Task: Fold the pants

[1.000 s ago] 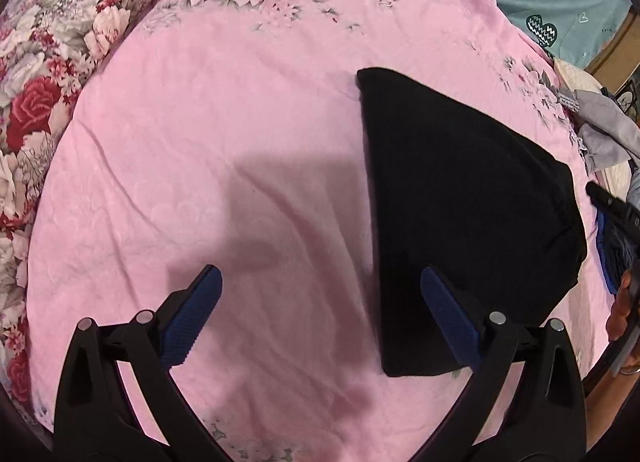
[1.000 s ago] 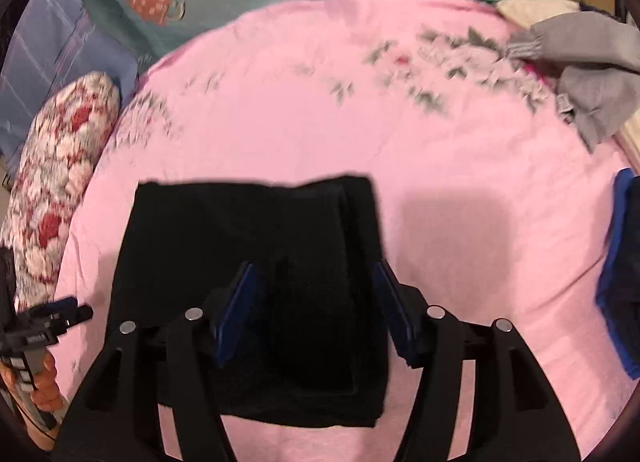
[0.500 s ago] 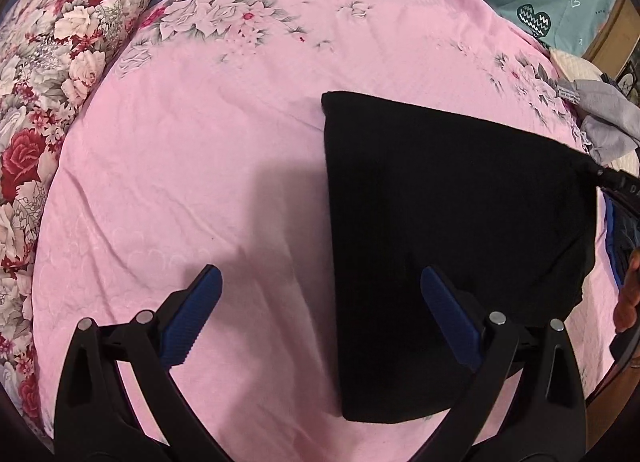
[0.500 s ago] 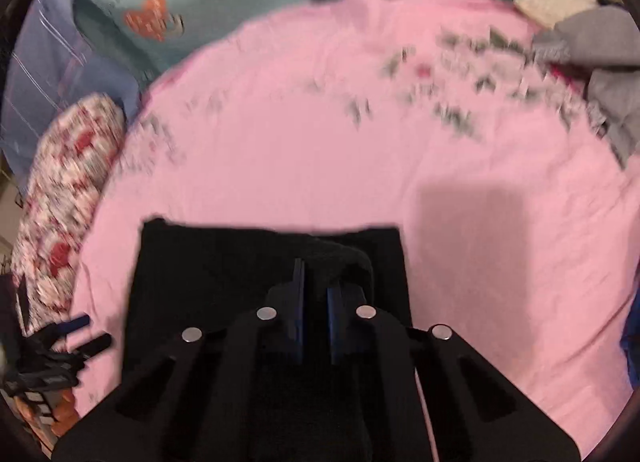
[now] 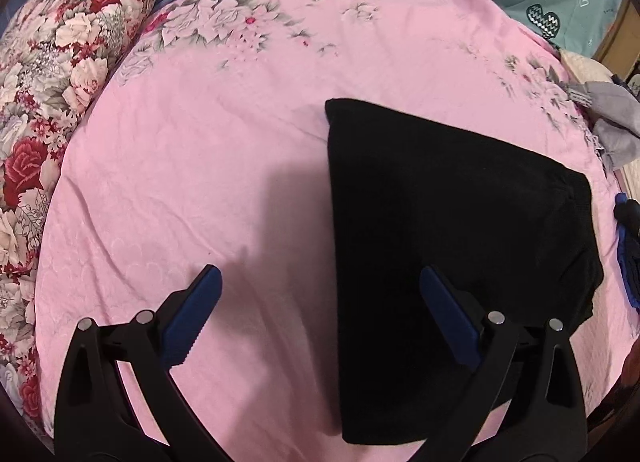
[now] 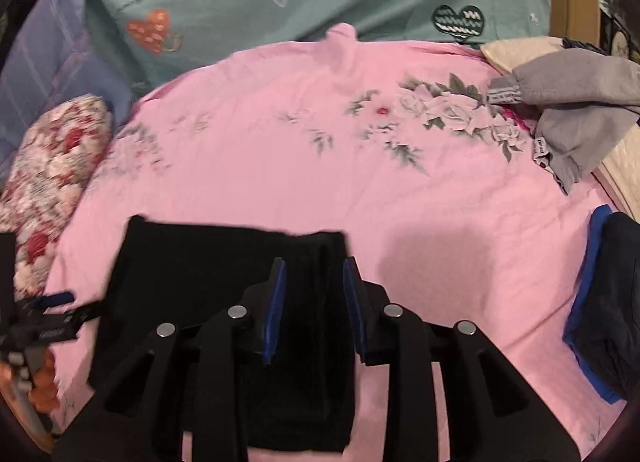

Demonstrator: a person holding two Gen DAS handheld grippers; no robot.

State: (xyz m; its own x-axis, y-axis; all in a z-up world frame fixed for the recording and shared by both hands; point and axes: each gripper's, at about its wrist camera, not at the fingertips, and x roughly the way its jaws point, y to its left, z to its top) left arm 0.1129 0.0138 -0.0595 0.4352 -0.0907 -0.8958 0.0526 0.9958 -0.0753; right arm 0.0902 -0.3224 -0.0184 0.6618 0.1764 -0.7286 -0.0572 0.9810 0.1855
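Hovering right over the folded black pants (image 6: 224, 294) on the pink sheet (image 6: 280, 166), the right gripper (image 6: 314, 294), jaws just reopening and clamping nothing, sits nearest, while the left gripper (image 5: 320, 326) gapes wide beside their left edge.

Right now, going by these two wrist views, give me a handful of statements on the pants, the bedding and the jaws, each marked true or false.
1. The black pants lie folded on a pink floral sheet. True.
2. The left gripper has its jaws clamped on the pants. False: they stand wide apart, empty.
3. A grey garment lies crumpled at the sheet's far right edge. True.
4. The right gripper is fully shut. False: its jaws have just been opening, a gap shows, and the pants' edge lies under it.
5. The rose-print pillow rests on the pants. False: it lies apart, at the left.
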